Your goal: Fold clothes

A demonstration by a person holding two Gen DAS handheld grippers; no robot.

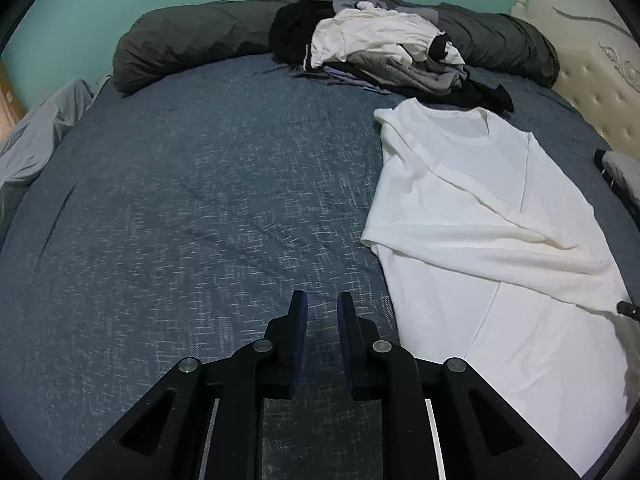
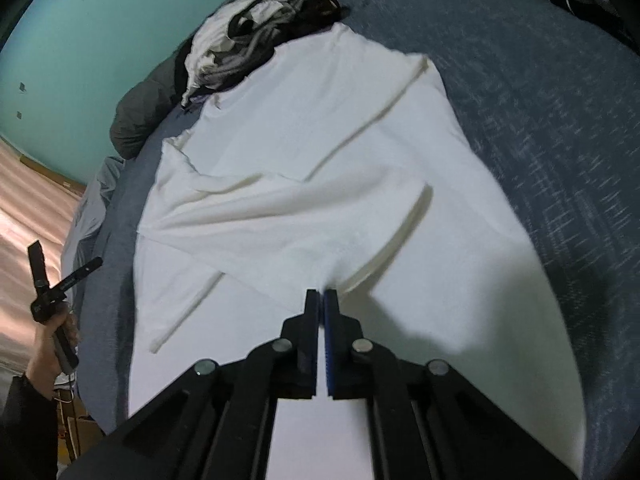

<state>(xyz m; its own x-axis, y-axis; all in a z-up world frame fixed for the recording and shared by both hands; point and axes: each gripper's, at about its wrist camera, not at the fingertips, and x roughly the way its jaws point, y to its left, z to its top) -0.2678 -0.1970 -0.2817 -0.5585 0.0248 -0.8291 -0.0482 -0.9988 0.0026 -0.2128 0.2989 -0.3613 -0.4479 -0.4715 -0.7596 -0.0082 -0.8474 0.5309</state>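
A white T-shirt (image 1: 480,208) lies on the blue bed sheet (image 1: 180,200), collar toward the far side, with one side and a sleeve folded over its middle. My left gripper (image 1: 322,300) hovers over bare sheet left of the shirt, open with nothing between its blue pads. The right wrist view shows it at the bed's left edge, held in a hand (image 2: 48,344). My right gripper (image 2: 321,294) is shut, its tips pinching a puckered fold of the T-shirt (image 2: 300,160) near the folded-over sleeve.
A pile of unfolded black, white and grey clothes (image 1: 384,52) sits at the far side against a rolled grey duvet (image 1: 192,40). A cream tufted headboard (image 1: 600,92) and a black-and-white garment (image 1: 620,172) are at the right. Teal wall behind.
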